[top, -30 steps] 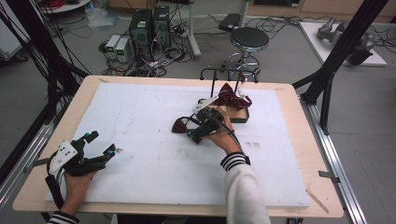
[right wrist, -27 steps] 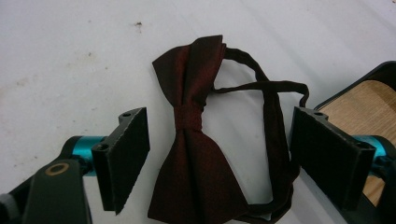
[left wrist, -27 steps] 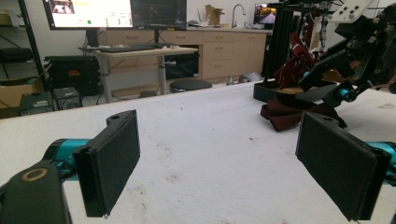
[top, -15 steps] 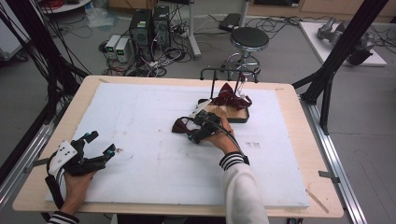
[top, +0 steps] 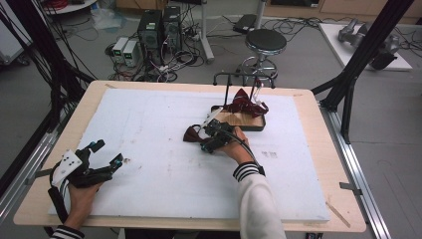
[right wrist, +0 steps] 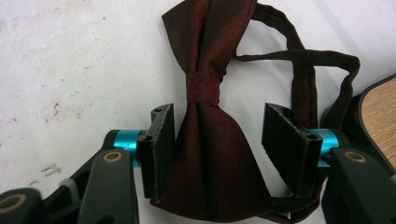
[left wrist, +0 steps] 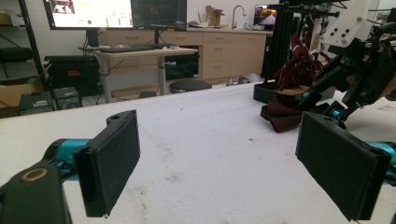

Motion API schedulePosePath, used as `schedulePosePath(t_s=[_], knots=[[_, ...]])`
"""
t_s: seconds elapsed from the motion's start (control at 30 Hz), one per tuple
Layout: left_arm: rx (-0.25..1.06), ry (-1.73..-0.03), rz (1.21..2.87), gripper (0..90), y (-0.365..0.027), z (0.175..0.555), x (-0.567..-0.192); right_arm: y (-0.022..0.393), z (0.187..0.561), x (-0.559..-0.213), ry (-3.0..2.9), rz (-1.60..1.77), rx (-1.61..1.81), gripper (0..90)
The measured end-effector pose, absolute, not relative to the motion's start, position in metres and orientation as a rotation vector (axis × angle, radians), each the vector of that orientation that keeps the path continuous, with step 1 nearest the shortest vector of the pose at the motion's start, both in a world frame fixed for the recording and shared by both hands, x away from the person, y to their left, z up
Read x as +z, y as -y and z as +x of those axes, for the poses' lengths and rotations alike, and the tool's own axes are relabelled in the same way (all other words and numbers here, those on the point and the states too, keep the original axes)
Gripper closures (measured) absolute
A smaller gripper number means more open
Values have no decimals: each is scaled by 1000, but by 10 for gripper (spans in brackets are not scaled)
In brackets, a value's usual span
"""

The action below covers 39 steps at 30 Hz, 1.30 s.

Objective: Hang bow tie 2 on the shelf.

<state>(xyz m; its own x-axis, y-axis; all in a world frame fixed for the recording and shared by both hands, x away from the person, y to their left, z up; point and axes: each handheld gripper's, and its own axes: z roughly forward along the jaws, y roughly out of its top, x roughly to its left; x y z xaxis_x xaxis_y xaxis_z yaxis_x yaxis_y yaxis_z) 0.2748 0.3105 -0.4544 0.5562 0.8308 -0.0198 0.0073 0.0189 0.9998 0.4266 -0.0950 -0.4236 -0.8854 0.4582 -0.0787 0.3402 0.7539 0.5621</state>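
A dark red bow tie [right wrist: 210,154] with its strap lies flat on the white table cover [top: 149,124], left of a wooden tray [top: 244,120]. My right gripper [right wrist: 218,112] points down over it, with one wing of the tie between the pads. The jaws have just been closing. The left pad [right wrist: 159,140] meets the wing's edge, while a sliver of white still shows beside the right pad [right wrist: 285,140]. In the high view the right gripper [top: 205,142] sits on the bow tie [top: 191,134]. My left gripper [top: 107,152] rests open and empty at the table's near left.
A second dark red bow tie [top: 246,104] hangs from a black rack [top: 244,77] over the wooden tray. A stool [top: 266,42] and computers [top: 159,25] stand on the floor beyond the far edge. The left gripper view shows the right gripper [left wrist: 355,70] and the lying tie [left wrist: 282,116].
The right gripper's jaws have drawn closer around the bow tie's wing, and the hand has barely shifted. The left gripper has stayed where it was.
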Motion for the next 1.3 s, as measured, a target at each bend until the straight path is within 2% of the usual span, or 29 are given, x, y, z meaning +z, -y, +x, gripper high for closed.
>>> schedulePosePath(t_s=[0.67,1.3], knots=[[752,-775,1419,141,-311,275,-454,94,425,-423,-2820,677,809,743],[752,-775,1419,142,-311,275,-454,95,421,-415,-2801,670,827,772]])
